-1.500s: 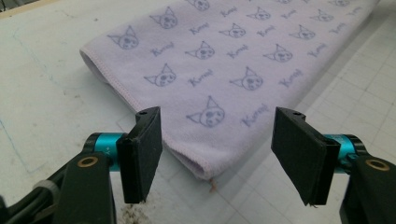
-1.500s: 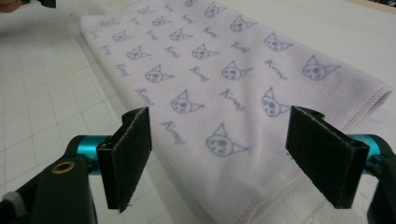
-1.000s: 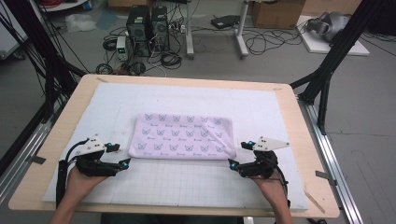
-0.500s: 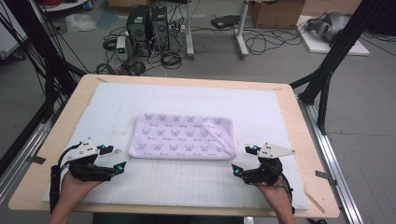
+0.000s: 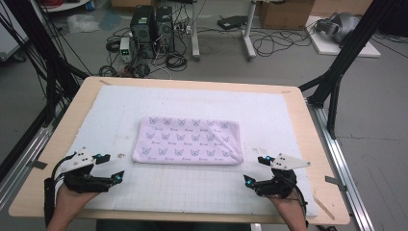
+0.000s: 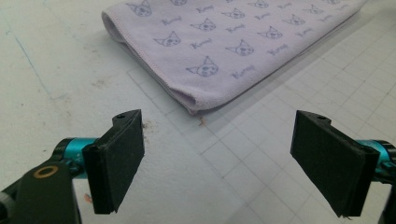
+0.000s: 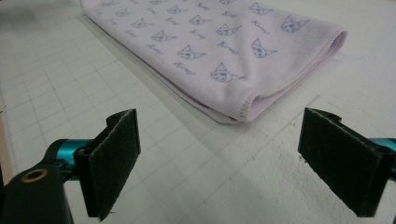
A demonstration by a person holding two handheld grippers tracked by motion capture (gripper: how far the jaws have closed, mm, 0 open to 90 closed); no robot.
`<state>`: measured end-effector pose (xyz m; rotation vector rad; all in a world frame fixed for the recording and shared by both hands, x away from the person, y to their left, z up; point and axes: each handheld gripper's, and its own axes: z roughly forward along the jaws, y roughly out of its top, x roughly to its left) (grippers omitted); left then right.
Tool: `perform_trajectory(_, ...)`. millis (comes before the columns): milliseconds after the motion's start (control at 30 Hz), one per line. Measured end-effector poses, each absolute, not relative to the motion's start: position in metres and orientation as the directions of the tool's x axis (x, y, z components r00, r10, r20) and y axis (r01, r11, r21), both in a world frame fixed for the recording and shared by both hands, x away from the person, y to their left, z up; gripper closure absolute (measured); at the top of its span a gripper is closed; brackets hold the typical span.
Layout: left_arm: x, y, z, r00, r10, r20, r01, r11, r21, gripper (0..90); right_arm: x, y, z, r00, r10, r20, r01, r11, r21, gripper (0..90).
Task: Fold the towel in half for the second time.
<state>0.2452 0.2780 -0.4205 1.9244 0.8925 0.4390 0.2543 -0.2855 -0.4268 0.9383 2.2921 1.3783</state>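
While we hold one claw in each hand near the front of the table [image 5: 308, 115], both claws are let go and hold nothing. Our left claw [image 5: 111, 169] sits at the front left, and its jaws have just been opening, with nothing between them. In the left gripper view the left claw's two black pads [image 6: 119, 158] stand far apart over the white mat [image 5: 202, 187]. Just past them lies the near corner of the towel [image 6: 233, 51], close but not touching.

Our right claw [image 5: 254, 171] sits at the front right. In the right gripper view its pads [image 7: 112, 158] are wide apart too, with only the mat between them. The other near corner of the towel lies just ahead of that claw, a little apart from it.

The towel is light purple with small cat faces and little words on it. It is folded flat into a long shape and lies in the middle of the mat, between the two claws and a bit farther back. We can see its folded edges stacked at both near corners.

The mat has thin grid lines and covers most of the wooden table. A few small brown marks sit on the mat near the left corner of the towel.

Behind the table, on the floor, are computer boxes [image 5: 151, 26] and many cables [image 5: 269, 45].
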Motion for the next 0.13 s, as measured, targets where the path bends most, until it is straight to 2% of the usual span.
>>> perform_trajectory(133,0.2471,0.2793,-0.4208,0.665,0.744,-0.058,0.402,-0.291,0.868,17.9,0.2561,-0.2849,-0.4274,-0.741,0.668,0.065,0.367,0.321,0.873,12.2)
